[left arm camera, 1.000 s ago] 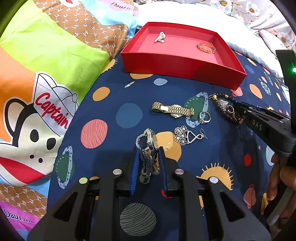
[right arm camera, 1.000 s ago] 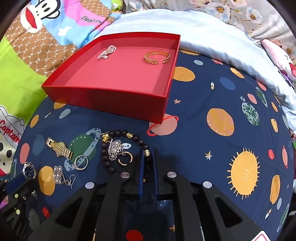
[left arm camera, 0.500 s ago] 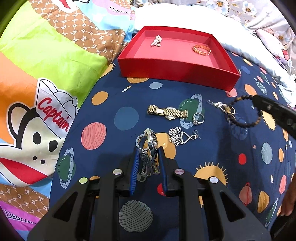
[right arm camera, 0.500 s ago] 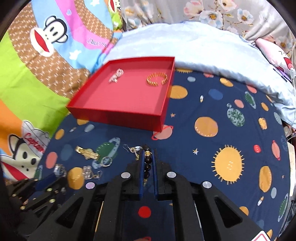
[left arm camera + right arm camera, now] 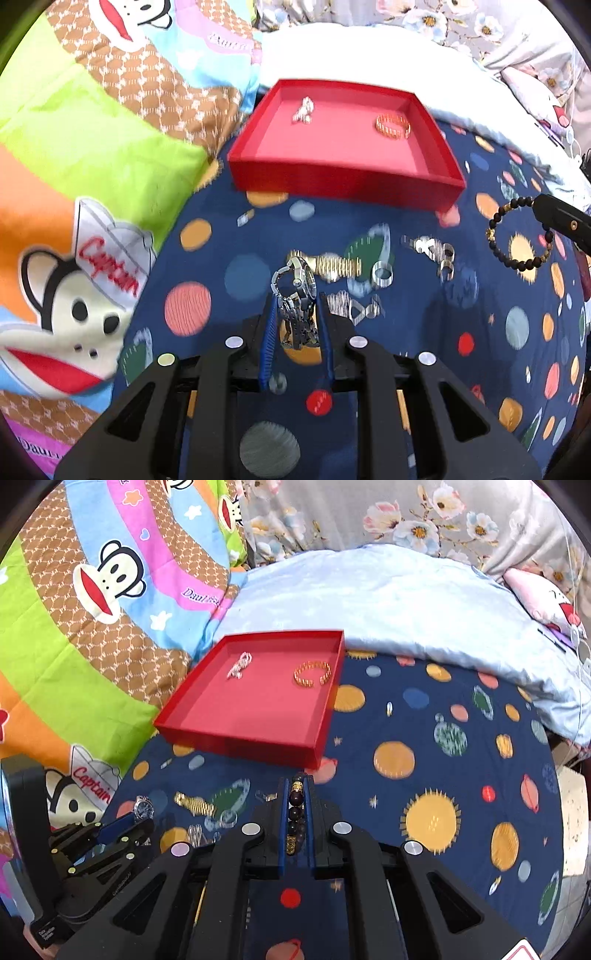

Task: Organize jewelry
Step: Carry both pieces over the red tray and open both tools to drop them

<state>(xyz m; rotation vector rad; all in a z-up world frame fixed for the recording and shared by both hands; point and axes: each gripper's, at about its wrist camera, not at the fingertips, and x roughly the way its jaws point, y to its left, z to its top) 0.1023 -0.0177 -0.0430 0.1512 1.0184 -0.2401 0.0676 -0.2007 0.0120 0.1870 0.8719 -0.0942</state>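
Altogether two watches [image 5: 295, 295], one beaded bracelet [image 5: 517, 236], two pieces in the red tray [image 5: 343, 181].

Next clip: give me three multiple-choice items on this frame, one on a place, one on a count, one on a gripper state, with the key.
1. Where does the gold bangle lie?
A. in the red tray
B. on the blue sheet
C. in the left gripper

2. How many pieces lie in the tray?
A. none
B. two
C. five

3. What does the right gripper hold?
A. nothing
B. a gold watch
C. the dark bead bracelet

Key: 1 A, it rests on the tray floor; 2 B, bangle and silver piece; 3 C, beads sit between its fingers.
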